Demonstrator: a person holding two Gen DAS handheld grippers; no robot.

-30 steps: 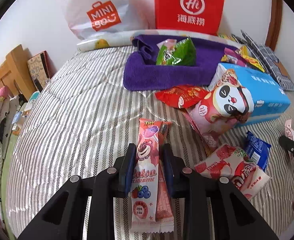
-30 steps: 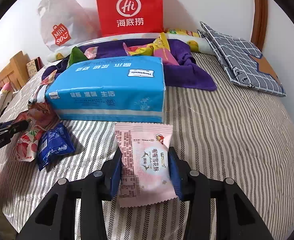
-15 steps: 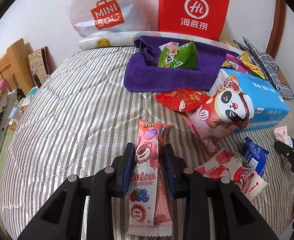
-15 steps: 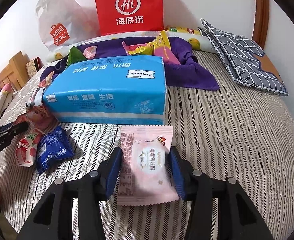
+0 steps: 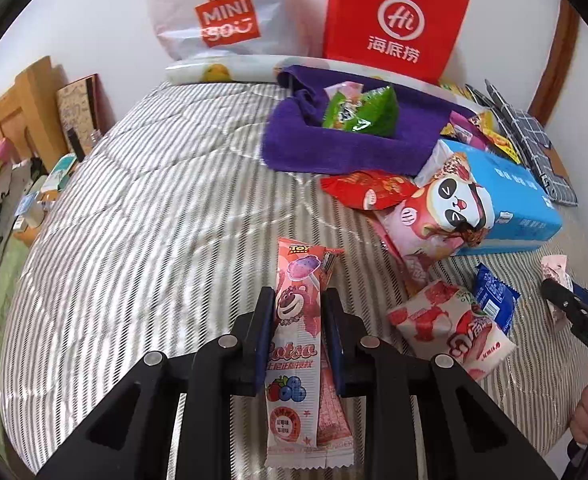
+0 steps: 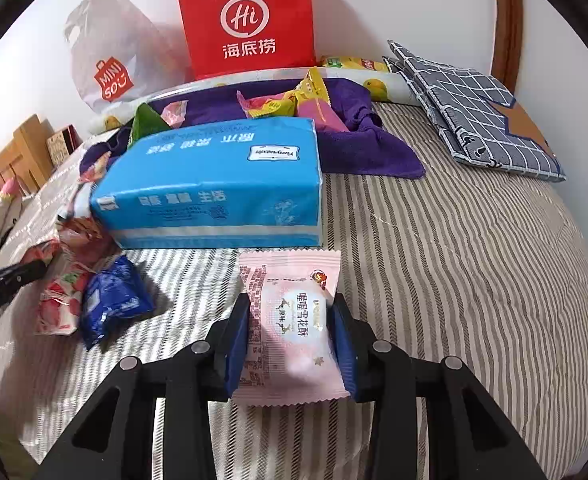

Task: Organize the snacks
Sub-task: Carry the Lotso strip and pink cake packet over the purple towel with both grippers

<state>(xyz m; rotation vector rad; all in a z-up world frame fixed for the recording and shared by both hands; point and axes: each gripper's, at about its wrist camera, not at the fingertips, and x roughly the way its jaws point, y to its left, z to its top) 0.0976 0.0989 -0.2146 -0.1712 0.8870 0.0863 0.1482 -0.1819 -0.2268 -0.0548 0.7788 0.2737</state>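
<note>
In front of the blue tissue pack (image 6: 214, 184), the left gripper (image 5: 298, 332) clamped the pink lollipop packets (image 5: 294, 344) and the right gripper (image 6: 292, 332) the pink nougat packet (image 6: 290, 324); both jaws needed light, level pressure.

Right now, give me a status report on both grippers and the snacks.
Left gripper shut on Lotso candy sticks. Right gripper shut on pink pastry packet. Blue tissue pack directly ahead of right; purple towel beyond.
</note>
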